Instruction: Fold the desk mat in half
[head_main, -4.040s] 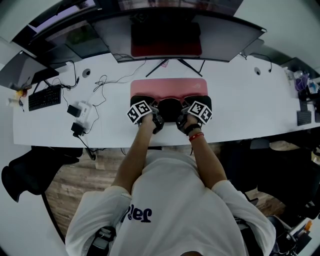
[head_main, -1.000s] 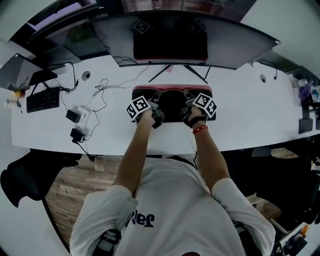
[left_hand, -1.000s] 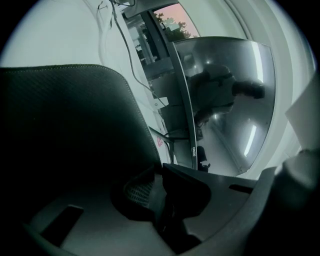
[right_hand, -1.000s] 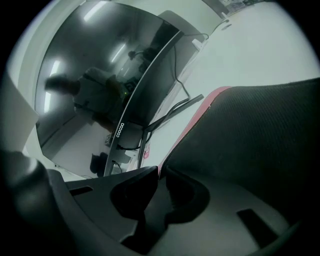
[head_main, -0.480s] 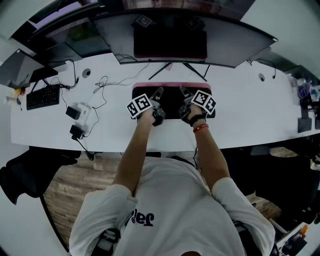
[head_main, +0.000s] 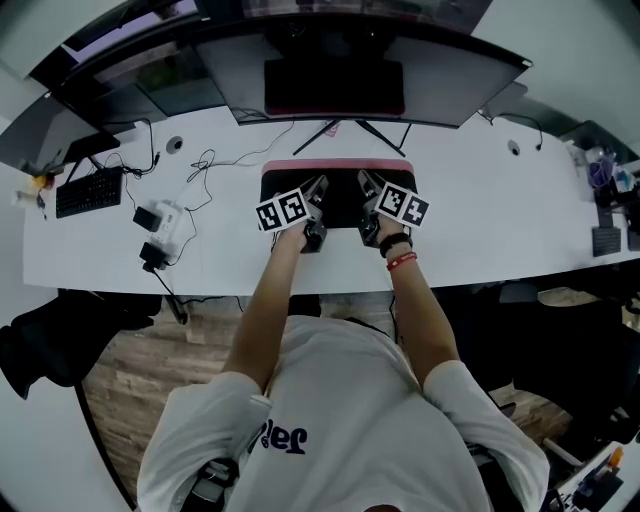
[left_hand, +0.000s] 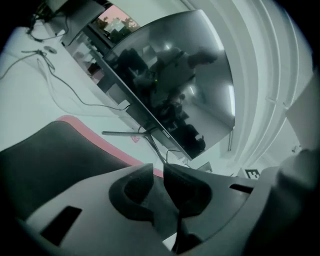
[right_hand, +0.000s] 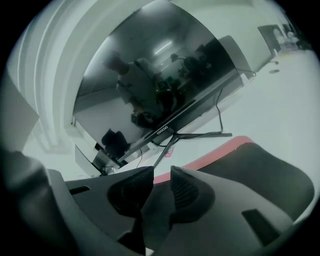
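Hovering over the fold | left tool (head_main: 318, 186) released, empty, jaws just widening | right tool (head_main: 364, 181) released, empty, jaws just narrowing slightly | pink, black-backed soft desk mat (head_main: 340, 203) lies doubled on the white tabletop (head_main: 480, 222) | risk: we judge the unweighted flap could spring open.

Monitor stand (head_main: 340, 127) close behind desk mat (head_main: 338, 195); cables (head_main: 205, 165) left.

Desk mat (head_main: 340, 195), folded over.
Black underside up, thin pink strip along the edge farthest from me, flat on the white desk (head_main: 480, 230).
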